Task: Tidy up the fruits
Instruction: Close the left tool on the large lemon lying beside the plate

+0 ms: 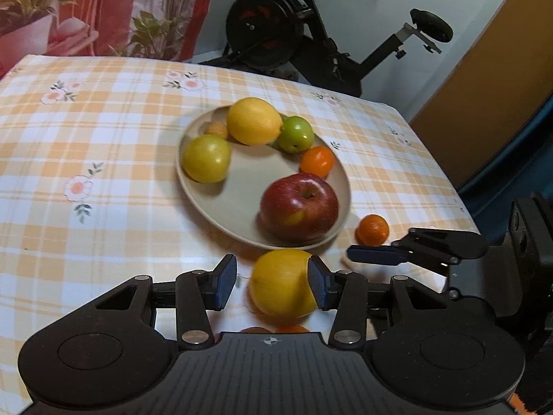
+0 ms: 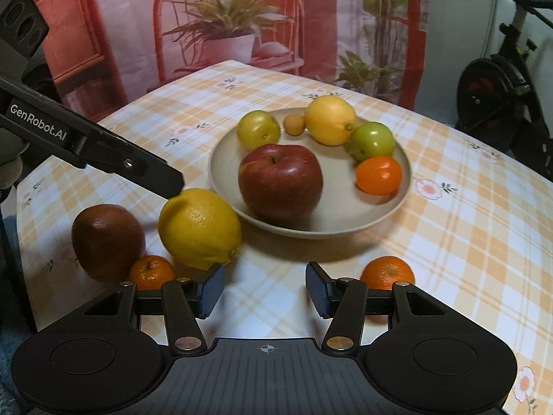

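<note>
A beige plate (image 1: 214, 204) holds a red apple (image 1: 299, 207), a lemon (image 1: 254, 121), two green fruits, a tangerine (image 1: 317, 161) and a small apricot-coloured fruit. A second lemon (image 1: 283, 287) lies on the cloth in front of the plate. My left gripper (image 1: 272, 285) hovers open over it, its pads not clamping it. My right gripper (image 2: 265, 290) is open over bare cloth with nothing between its fingers. A loose tangerine (image 2: 387, 271) lies just to its right. Left of the loose lemon (image 2: 198, 228) lie a brown kiwi (image 2: 107, 242) and another tangerine (image 2: 152, 271).
The table wears an orange checked cloth (image 1: 103, 207), and its right edge (image 1: 449, 173) is close to the plate. An exercise bike (image 1: 293, 34) stands behind the table. A printed red backdrop (image 2: 242, 17) hangs at the back.
</note>
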A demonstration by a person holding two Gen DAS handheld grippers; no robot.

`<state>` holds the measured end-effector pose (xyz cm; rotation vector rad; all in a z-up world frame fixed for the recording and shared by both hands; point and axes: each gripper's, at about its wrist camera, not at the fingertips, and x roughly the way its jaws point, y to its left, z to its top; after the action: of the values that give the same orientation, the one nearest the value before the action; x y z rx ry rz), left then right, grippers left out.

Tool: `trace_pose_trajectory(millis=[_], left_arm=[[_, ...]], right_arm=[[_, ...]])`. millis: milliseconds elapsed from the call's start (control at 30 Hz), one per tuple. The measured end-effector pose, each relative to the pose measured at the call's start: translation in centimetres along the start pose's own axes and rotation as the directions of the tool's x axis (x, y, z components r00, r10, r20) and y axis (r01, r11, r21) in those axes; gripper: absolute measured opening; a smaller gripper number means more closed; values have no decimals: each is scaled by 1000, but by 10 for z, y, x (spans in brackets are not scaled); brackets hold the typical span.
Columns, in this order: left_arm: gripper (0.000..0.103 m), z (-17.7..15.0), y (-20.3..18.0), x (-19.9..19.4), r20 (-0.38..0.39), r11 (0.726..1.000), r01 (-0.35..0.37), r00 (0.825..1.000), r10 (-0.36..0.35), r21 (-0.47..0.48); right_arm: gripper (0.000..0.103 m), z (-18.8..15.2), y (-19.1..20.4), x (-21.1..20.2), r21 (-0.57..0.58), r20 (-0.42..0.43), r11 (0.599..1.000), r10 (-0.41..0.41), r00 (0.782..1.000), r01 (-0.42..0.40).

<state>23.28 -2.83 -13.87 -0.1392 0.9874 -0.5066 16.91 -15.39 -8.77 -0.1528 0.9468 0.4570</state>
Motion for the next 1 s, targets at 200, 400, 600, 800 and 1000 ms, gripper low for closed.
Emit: trace_pose_trajectory(millis=[200, 400, 600, 800, 1000], left_arm=[[45, -3, -2, 10, -35, 999, 39, 999, -39, -11], [44, -1, 3, 13, -38, 998, 43, 998, -45, -35], [44, 1, 8, 14, -37, 997, 59, 997, -61, -57], [42, 1, 12, 11, -33, 995, 68, 997, -70, -69], [34, 1, 11, 8, -32, 995, 77, 996, -79, -62]], right_arm=[[49, 2, 4, 2, -17, -8, 1000, 22, 1000, -22], [49, 3, 7, 4, -29, -11, 998, 47, 999, -47], [48, 5, 10, 6, -38, -19, 997, 66, 998, -67], [45, 8, 12, 6, -45, -20, 995, 91, 996, -91], [44, 11, 17, 3, -48, -6, 992, 121, 993, -121]])
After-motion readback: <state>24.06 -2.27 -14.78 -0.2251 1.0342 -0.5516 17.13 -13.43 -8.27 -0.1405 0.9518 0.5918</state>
